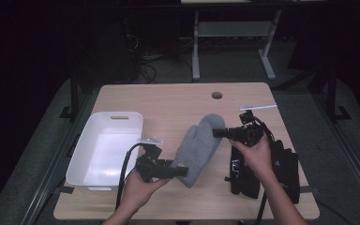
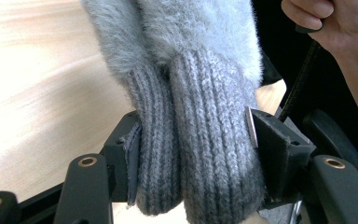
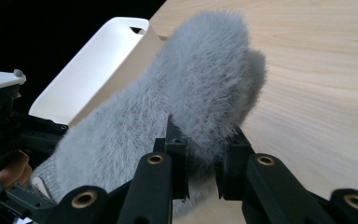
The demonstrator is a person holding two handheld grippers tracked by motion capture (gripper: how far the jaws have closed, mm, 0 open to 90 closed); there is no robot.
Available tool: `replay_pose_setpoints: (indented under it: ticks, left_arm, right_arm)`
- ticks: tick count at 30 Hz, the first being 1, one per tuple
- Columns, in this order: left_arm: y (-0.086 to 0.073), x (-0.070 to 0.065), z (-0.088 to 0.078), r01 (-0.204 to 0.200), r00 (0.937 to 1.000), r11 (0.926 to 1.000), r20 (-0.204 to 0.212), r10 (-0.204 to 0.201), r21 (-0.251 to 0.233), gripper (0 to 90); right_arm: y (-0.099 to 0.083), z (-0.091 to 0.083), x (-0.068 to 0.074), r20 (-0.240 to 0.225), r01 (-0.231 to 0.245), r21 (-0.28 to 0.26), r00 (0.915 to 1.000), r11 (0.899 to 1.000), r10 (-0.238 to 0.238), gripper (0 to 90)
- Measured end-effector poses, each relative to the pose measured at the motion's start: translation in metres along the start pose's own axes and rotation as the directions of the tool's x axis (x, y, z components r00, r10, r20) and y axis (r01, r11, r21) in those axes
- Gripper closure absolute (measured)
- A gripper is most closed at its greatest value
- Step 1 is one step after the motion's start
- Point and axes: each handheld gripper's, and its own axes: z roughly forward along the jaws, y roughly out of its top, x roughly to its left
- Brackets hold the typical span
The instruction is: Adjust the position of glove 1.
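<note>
A pair of fluffy grey mittens [image 1: 200,144] hangs between both grippers above the middle of the wooden table [image 1: 178,101]. My left gripper [image 1: 180,171] is shut on the ribbed knit cuffs [image 2: 193,140], which fill the space between its pads. My right gripper [image 1: 215,133] is shut on the fuzzy fingertip end [image 3: 214,93], pinched between its two black jaws. In the right gripper view the left gripper [image 3: 9,135] sits at the far left beyond the mittens.
A white plastic bin [image 1: 105,149] stands at the table's left, also seen as the bin [image 3: 98,60] behind the mittens. Black gloves or fabric [image 1: 267,171] lie on the table's right under the right forearm. A white strip [image 1: 258,108] lies near the far right edge.
</note>
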Motion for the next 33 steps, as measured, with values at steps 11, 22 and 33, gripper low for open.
replay_pose_setpoints:
  ticks: [11, 22, 33]
  left_arm:
    - [0.007, -0.002, -0.017, -0.002, 0.9999, 0.9998, 0.013, 0.003, -0.022, 39.8]
    - [0.01, 0.001, -0.031, 0.002, 1.0, 0.9991, 0.005, -0.002, -0.043, 39.8]
    - [0.012, 0.006, -0.048, 0.009, 1.0, 0.9976, -0.001, -0.009, -0.069, 39.8]
  right_arm:
    - [0.018, -0.001, 0.012, -0.038, -0.006, 0.004, 0.9993, 1.0, 0.006, 77.2]
    - [0.031, 0.005, 0.019, -0.072, -0.015, 0.005, 0.9973, 1.0, 0.015, 77.0]
    - [0.047, 0.014, 0.028, -0.115, -0.029, 0.006, 0.993, 1.0, 0.029, 76.6]
